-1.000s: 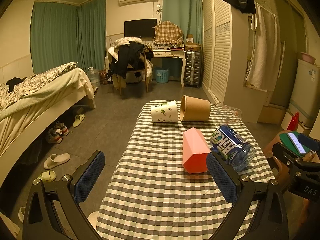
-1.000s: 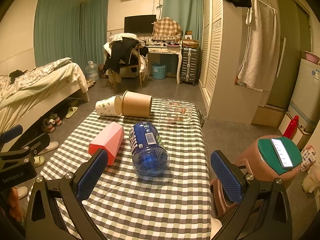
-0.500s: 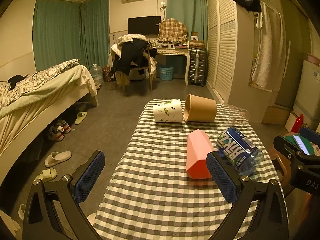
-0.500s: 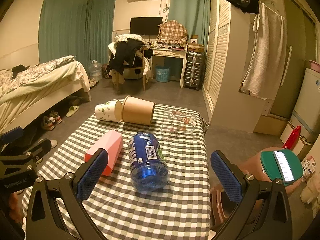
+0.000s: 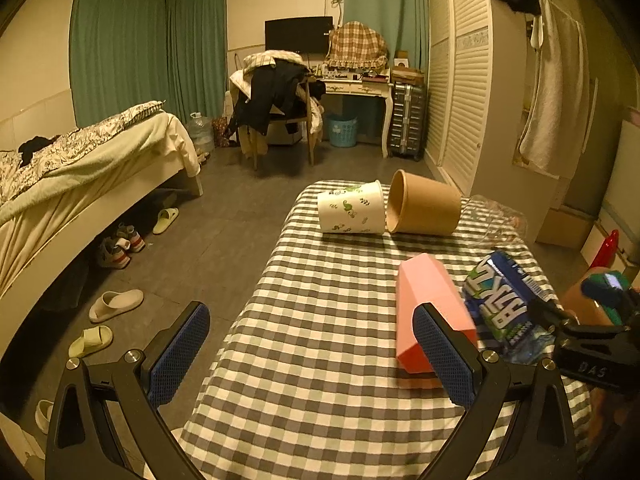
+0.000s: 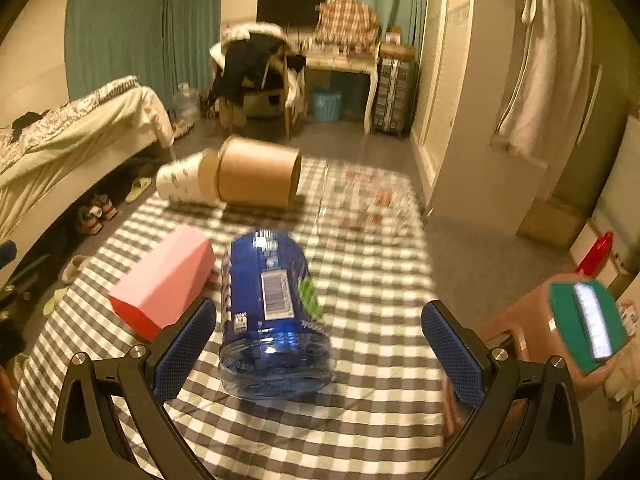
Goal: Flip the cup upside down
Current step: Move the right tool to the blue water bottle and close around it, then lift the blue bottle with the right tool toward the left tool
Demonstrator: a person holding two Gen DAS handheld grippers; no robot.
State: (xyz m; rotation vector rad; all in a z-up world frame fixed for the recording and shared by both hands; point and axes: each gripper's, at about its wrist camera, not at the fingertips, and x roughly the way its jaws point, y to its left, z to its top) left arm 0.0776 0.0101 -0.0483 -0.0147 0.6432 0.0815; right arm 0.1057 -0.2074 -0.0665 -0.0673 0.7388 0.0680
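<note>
On the checked table (image 5: pixel 320 320), five containers lie on their sides. Going left to right along the far edge, the white leaf-print cup (image 5: pixel 352 213) lies with its rim touching the rim of the brown paper cup (image 5: pixel 426 210), whose mouth faces left. Just right of that rests a clear glass (image 5: pixel 494 218), faint against the cloth. Nearer, the pink cup (image 5: pixel 426 300) lies lengthwise, and just beside it on the right lies the blue plastic cup (image 5: pixel 504 304) with a printed label.

The left gripper (image 5: pixel 312 352) hovers over the near left part of the table with its blue pads spread wide and nothing between them; its right pad overlaps the near end of the pink cup in the left wrist view.

The right gripper (image 6: pixel 320 352) is also wide open and holds nothing. In its blurred view the blue plastic cup (image 6: pixel 272 320) lies between the fingers, bottom toward the camera, touching neither pad, with the pink cup (image 6: pixel 164 280) just left of it. Far right, beside the table, a phone (image 6: pixel 592 324) rests on a green-topped stool (image 6: pixel 520 320).
</note>
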